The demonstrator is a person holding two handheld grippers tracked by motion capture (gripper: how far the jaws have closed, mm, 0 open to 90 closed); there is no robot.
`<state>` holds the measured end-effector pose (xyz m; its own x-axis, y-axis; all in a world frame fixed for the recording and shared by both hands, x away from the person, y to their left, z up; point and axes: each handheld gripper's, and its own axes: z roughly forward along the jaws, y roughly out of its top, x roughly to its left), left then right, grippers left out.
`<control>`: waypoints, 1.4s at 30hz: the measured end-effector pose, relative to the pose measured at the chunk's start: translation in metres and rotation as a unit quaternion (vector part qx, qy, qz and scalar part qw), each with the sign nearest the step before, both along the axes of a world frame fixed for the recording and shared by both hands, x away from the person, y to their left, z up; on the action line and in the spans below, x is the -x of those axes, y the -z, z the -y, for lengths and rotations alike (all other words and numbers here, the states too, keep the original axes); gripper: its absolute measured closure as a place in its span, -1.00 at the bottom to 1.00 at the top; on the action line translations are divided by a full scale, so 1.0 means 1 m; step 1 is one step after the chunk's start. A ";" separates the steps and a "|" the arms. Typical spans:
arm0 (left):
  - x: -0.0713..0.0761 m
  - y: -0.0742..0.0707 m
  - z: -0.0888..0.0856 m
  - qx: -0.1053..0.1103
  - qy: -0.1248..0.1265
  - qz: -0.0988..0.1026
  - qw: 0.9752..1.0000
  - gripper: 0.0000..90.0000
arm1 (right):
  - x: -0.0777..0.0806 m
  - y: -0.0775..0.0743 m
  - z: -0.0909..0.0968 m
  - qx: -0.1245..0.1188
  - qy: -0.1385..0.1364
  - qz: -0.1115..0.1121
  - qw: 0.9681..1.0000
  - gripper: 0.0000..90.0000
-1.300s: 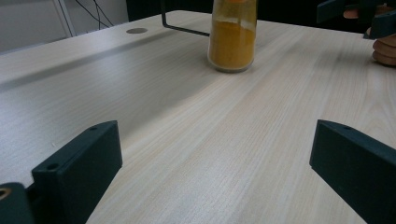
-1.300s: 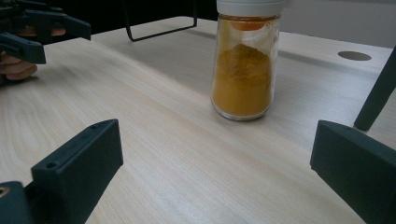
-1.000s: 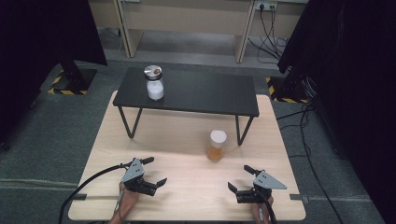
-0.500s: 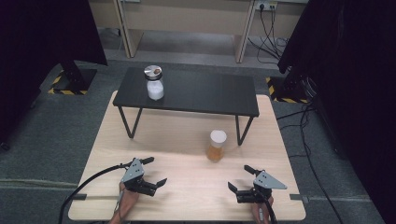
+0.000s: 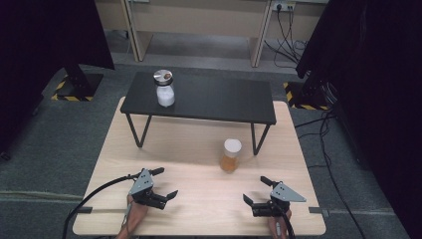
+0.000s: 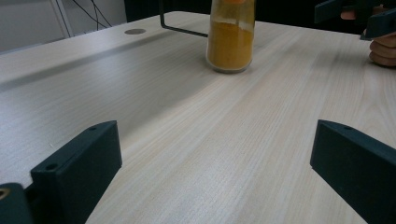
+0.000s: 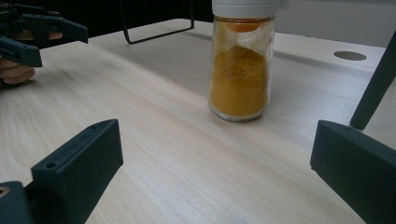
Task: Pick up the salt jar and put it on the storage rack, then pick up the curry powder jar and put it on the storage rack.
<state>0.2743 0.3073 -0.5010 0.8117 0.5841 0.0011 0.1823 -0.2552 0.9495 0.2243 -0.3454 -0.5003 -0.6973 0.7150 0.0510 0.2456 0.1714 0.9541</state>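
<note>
Right gripper view, glass jar (image 7: 239,65) of orange powder, white lid (image 7: 245,8)

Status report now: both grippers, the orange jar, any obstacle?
Left gripper open, empty. Right gripper open, empty. Orange powder jar upright on the wooden table, beside the black bench leg. Path clear.

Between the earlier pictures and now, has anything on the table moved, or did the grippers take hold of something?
Nothing visibly changed. The left gripper and the right gripper rest open near the table's front edge, holding nothing. The orange spice jar stands on the wooden table, and the white jar on the black shelf, as before.
</note>
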 end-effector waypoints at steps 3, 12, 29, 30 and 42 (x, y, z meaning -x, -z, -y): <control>0.000 0.000 0.000 0.000 0.000 0.000 1.000 -0.98 | 0.000 0.000 0.000 -0.001 0.000 0.001 1.000 -0.95; 0.000 0.000 0.000 0.000 0.001 0.002 1.000 -0.97 | 0.000 0.000 0.000 -0.001 0.000 0.001 1.000 -0.95; 0.001 0.002 -0.002 0.002 0.006 0.008 1.000 -0.98 | 0.000 -0.001 -0.006 0.001 0.019 -0.008 1.000 -0.96; 0.001 0.002 -0.002 0.003 0.006 0.009 1.000 -0.97 | -0.002 -0.001 -0.006 0.000 0.017 -0.009 1.000 -0.96; 0.000 0.009 -0.011 0.041 -0.004 -0.004 0.999 -0.96 | 0.005 -0.004 -0.016 -0.045 0.066 -0.002 0.997 -0.97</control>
<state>0.2743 0.3182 -0.5099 0.8073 0.5877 -0.0535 0.1922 -0.1761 0.9654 0.2189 -0.3290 -0.4964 -0.5973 0.7928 0.1211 0.2644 0.0521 0.9630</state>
